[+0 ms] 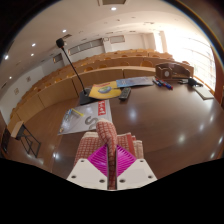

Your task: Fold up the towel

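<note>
- Gripper [110, 163] low over a dark brown table [165, 120], fingers pointing forward across it.
- Fingers clenched on a fold of towel [106, 135]; the magenta pads [100, 160] press in from both sides with cloth pinched between them.
- Towel is pale with a reddish stripe pattern. It rises from between the fingertips as a narrow bunched strip running straight ahead, lifted off the table surface at the gripped end.
- Whether the far end of the strip touches the table: cannot tell.
- Ahead and to the left of the fingers, a flat light-coloured sheet [75, 120] lies on the table, just beside the far end of the towel. Printed or patterned; details too small to read.
- Beyond the towel, a yellow flat item [104, 90] lies on the table, with a blue flat item [136, 82] just to its right. A small dark object [124, 94] rests between them, nearer the gripper.
- Farther ahead and to the right, a brown bag-like object [173, 71] sits near the far edge of the table.
- A thin black microphone stalk [70, 62] rises from the table ahead and to the left, tilted, its head at the upper end.
- Behind the table, curved rows of wooden desks [85, 68] run across the room.
- Ceiling lights [113, 8] show above.
</note>
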A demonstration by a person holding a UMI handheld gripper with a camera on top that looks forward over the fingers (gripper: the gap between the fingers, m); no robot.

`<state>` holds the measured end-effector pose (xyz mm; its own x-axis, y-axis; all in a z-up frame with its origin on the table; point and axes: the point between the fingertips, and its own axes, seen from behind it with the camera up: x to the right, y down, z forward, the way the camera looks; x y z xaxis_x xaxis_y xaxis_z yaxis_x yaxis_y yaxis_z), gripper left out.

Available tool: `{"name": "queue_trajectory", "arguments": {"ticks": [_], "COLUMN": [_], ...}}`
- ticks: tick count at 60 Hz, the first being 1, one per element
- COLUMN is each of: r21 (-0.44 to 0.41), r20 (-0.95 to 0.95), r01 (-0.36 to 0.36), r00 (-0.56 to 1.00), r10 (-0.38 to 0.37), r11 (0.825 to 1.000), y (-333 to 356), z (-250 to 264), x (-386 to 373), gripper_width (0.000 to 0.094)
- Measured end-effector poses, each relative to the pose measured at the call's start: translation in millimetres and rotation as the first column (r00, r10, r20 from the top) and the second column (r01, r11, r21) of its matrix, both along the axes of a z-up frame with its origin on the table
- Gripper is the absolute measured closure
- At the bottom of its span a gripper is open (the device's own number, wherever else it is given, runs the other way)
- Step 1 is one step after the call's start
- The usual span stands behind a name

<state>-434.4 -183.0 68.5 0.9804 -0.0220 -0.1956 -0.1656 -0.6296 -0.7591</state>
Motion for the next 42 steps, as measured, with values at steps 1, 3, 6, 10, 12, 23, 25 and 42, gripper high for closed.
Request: {"name": "queue_trajectory", "arguments": {"ticks": [1,3,6,10,12,23,25,42], "r21": [-0.014,-0.039,-0.061,-0.057,-0.047,-0.006,-0.001,0.055], "r20": [0.002,0.017,0.063,0.126,0.146,0.200,0.205,0.246], "r01": [0.007,0.023,0.054,0.073,0.065,-0.010,-0.026,-0.044], "r00": [1.000,1.000,0.997,0.990,0.988,0.980,0.978,0.969], "r10": [-0.007,-0.022,-0.050,-0.065,-0.057,0.011,0.026,0.029], "r11": [1.000,0.999,0.997,0.996,0.997,1.000,1.000,0.998], "y": [-0.7,-4.1,-4.5,-6.1,-7.0,-19.4,-23.2,-96.9], "z": [-7.0,-20.3,-33.9,-36.2,-34.0,-7.5,0.1,51.5], "x": [8.6,27.2,56.0,86.7,96.0,114.9,110.9,90.6], "gripper_width": [0.0846,0.0772,0.0620,0.0384,0.0246,0.0085,0.0084,0.0086]}}
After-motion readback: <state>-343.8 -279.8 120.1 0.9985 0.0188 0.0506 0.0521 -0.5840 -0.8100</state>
